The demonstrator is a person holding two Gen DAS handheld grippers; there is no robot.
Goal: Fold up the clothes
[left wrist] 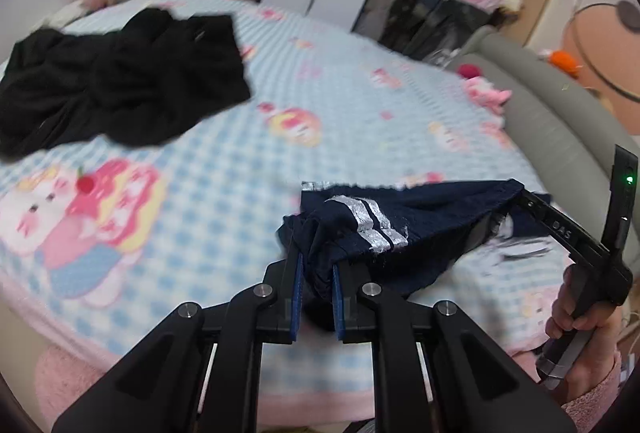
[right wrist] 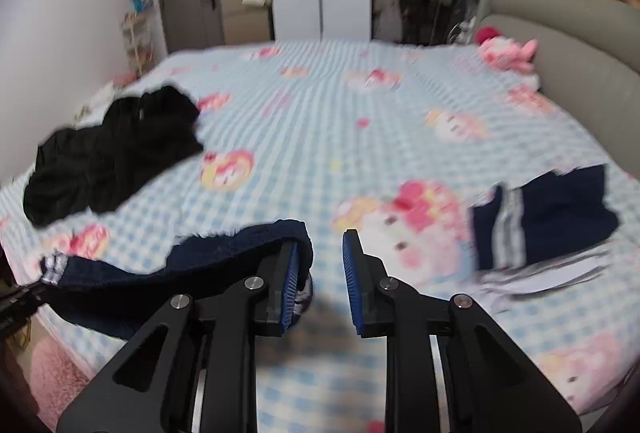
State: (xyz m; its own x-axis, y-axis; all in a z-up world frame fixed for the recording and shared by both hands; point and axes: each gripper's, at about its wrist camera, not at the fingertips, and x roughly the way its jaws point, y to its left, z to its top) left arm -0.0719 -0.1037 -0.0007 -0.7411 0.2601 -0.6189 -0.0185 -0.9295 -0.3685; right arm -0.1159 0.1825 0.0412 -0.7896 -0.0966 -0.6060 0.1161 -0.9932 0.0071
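My left gripper [left wrist: 317, 265] is shut on a bunched corner of a navy garment [left wrist: 400, 229] with silver-white stripes, held above the bed. The cloth stretches right toward my right gripper [left wrist: 508, 209], held in a hand. In the right wrist view my right gripper [right wrist: 324, 245] is open; the navy garment [right wrist: 192, 261] drapes over its left finger [right wrist: 290, 269] and hangs left, not pinched. A crumpled black garment [left wrist: 120, 81] lies at the far left of the bed; it also shows in the right wrist view [right wrist: 108, 153].
The bed has a blue checked cartoon sheet [right wrist: 320, 105]. A folded navy striped garment [right wrist: 548, 217] lies on pale clothes at the right. A pink plush [right wrist: 508, 53] sits by the grey headboard [right wrist: 568, 57]. Wardrobes and a door stand behind.
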